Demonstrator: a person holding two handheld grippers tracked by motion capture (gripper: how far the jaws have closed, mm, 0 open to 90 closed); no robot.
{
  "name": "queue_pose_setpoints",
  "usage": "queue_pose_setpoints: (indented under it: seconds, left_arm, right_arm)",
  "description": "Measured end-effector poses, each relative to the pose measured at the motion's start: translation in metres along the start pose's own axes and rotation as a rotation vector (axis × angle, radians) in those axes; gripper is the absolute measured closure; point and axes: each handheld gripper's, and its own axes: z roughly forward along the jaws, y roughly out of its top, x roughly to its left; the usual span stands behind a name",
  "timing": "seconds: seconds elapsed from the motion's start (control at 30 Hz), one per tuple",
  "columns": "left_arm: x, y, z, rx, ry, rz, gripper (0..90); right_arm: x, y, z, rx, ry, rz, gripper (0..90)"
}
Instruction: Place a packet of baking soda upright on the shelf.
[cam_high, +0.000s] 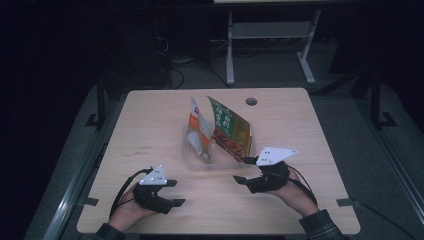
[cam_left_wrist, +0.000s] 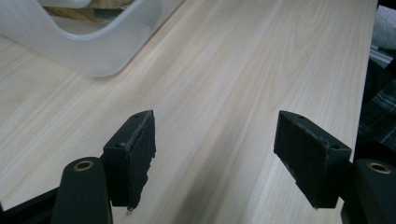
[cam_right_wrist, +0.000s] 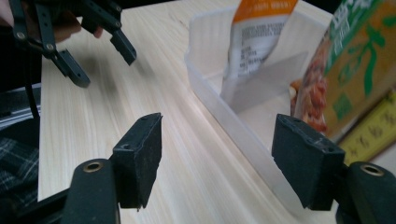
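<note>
Two snack packets stand tilted in a clear plastic tub (cam_high: 197, 162) near the middle of the worktop (cam_high: 150, 130): an orange-and-white pouch (cam_high: 198, 131) and, beside it, a green packet (cam_high: 229, 129). Near the front edge, the left tool (cam_high: 172, 193) hovers, jaws spread, gripping nothing. The right tool (cam_high: 244, 170), jaws also spread and empty, sits just beside the tub's front right corner.
</note>
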Motion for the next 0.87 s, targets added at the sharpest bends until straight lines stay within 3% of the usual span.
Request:
queue_pose_setpoints:
  seconds: [0.2,0.5,0.67,0.87]
  left_arm:
    - [-0.001,-0.001,0.002,0.026,-0.011,0.008,27.0]
    - [-0.003,-0.004,0.006,0.035,-0.032,0.034,26.5]
    - [-0.004,-0.003,0.008,0.056,-0.046,0.056,26.5]
    - [-0.004,-0.004,0.009,0.057,-0.049,0.066,26.2]
  right_arm:
    - [-0.001,-0.018,-0.006,0.021,-0.022,0.003,31.6]
    - [0.003,-0.049,-0.008,0.137,-0.029,-0.003,31.6]
    - [0.005,-0.055,-0.007,0.169,-0.015,-0.002,31.6]
    - [0.005,-0.054,-0.007,0.153,-0.008,-0.007,30.6]
